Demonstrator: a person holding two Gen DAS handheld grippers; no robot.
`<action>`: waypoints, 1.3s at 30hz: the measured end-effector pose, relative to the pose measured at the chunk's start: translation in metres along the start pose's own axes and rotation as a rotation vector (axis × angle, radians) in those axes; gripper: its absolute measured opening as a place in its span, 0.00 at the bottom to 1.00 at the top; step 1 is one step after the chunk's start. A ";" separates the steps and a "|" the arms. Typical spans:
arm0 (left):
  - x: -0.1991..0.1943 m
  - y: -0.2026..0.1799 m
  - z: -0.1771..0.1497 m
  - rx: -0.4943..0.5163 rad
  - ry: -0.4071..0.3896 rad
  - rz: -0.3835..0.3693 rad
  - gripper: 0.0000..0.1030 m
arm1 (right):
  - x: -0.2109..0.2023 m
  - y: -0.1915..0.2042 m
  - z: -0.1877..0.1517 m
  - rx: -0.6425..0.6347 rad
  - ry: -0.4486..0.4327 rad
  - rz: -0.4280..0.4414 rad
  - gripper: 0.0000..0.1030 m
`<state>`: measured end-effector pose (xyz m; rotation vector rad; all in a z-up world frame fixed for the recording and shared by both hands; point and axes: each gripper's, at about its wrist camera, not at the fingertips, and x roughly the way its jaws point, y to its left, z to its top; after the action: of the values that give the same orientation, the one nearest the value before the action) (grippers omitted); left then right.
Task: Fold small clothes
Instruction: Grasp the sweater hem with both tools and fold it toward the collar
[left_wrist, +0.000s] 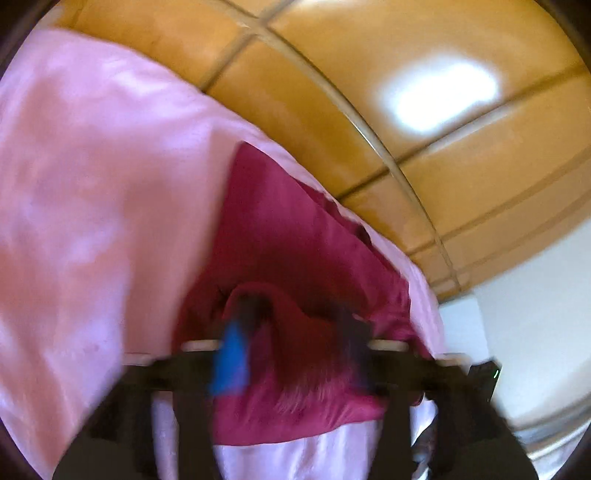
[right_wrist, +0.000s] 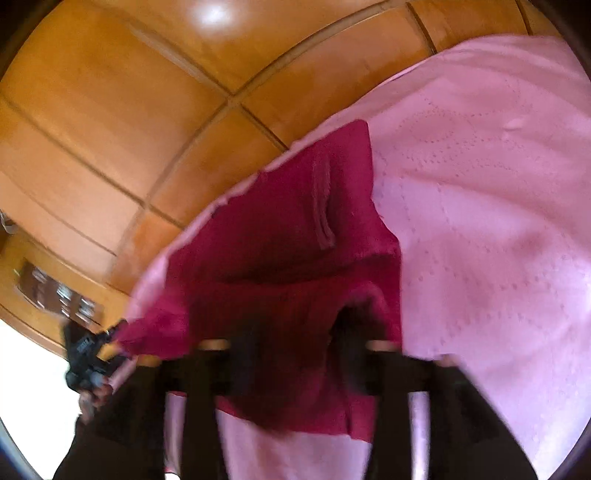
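Wood panelling (left_wrist: 424, 122) behind pink bedcover (left_wrist: 92, 184) — both tongs wide over crimson garment (right_wrist: 280, 266).

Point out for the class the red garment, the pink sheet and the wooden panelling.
red garment (right_wrist: 280, 236): right wrist view, on its knitted middle.
pink sheet (left_wrist: 92, 155): left wrist view, on a bare stretch left of the garment.
wooden panelling (right_wrist: 92, 122): right wrist view, on one panel's face.

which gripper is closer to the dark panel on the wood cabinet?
Left. Left gripper: beside the dark panel, at the red garment corner. Right gripper: farther off, over the garment's middle.
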<state>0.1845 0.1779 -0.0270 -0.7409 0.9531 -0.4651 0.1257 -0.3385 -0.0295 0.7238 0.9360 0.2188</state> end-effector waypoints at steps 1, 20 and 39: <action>-0.005 0.005 0.002 -0.024 -0.017 -0.030 0.73 | -0.007 -0.003 0.003 0.027 -0.030 0.016 0.83; 0.009 0.017 -0.081 0.282 0.145 0.092 0.19 | -0.008 -0.019 -0.059 -0.080 0.025 -0.157 0.26; -0.070 -0.001 -0.159 0.364 0.156 0.296 0.53 | -0.064 -0.025 -0.110 -0.121 0.122 -0.187 0.54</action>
<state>0.0124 0.1660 -0.0454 -0.2314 1.0676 -0.4235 -0.0034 -0.3357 -0.0460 0.5117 1.0911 0.1543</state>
